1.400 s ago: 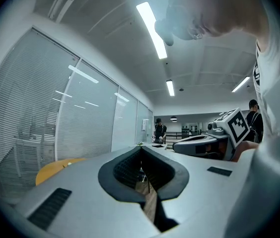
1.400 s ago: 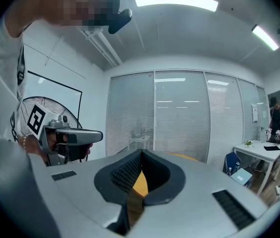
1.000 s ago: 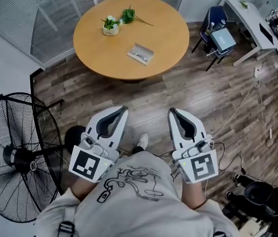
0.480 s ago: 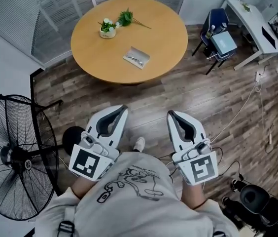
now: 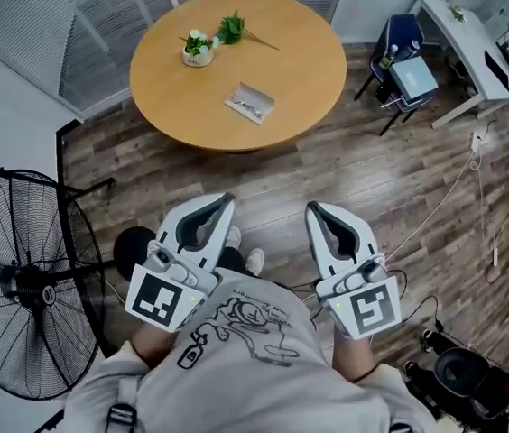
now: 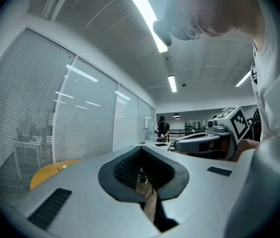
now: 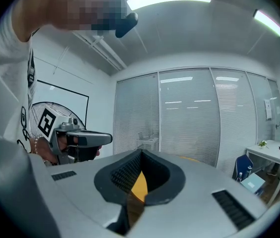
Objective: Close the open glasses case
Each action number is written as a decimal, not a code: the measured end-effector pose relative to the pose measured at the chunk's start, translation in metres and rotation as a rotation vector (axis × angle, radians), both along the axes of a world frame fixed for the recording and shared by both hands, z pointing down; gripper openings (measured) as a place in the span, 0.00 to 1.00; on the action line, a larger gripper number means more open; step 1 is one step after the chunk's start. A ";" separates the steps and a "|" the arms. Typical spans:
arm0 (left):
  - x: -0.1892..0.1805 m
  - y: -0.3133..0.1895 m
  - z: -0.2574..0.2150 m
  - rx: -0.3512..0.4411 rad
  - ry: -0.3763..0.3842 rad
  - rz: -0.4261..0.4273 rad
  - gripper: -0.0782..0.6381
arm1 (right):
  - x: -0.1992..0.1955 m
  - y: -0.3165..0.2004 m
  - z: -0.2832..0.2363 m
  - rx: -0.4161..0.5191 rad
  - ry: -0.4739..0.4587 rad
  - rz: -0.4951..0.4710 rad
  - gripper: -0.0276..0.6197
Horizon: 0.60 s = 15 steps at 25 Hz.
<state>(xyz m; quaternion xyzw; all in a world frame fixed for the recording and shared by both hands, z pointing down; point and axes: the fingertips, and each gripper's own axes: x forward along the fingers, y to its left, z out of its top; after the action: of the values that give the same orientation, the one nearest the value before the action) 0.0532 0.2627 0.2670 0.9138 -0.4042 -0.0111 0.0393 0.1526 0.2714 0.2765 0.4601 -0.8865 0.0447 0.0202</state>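
The open glasses case [image 5: 250, 103] lies grey and flat on the round wooden table [image 5: 300, 70], far ahead of me, with glasses inside it. My left gripper [image 5: 224, 202] and right gripper [image 5: 313, 207] are held close to my body over the wooden floor, well short of the table. Both are shut with nothing in them. In the left gripper view the left gripper [image 6: 141, 149] points level across the room, and the table's edge [image 6: 48, 171] shows at the left. In the right gripper view a strip of the yellow table [image 7: 139, 186] shows through the right gripper [image 7: 141, 153].
A small white pot of flowers [image 5: 198, 50] and a loose green sprig [image 5: 236, 28] sit at the table's far side. A large black floor fan [image 5: 29, 287] stands at my left. A blue chair [image 5: 403, 66], a white desk [image 5: 471, 39] and floor cables [image 5: 444, 197] are at the right.
The table has shifted a little left and up in the head view, and a second shoe now shows below the grippers. Both grippers keep the same pose.
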 end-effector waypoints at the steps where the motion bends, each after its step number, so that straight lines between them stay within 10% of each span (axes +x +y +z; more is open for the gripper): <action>1: -0.001 0.000 0.001 0.002 -0.004 -0.001 0.14 | 0.000 -0.001 0.000 0.002 0.002 -0.001 0.05; 15: -0.018 -0.027 0.001 0.024 0.042 -0.017 0.14 | -0.020 -0.032 0.000 0.028 0.022 -0.020 0.05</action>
<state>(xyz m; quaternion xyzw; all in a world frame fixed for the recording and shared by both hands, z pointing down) 0.0354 0.2361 0.2679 0.9103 -0.4107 -0.0355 0.0366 0.1327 0.2393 0.2767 0.4517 -0.8914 0.0272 0.0240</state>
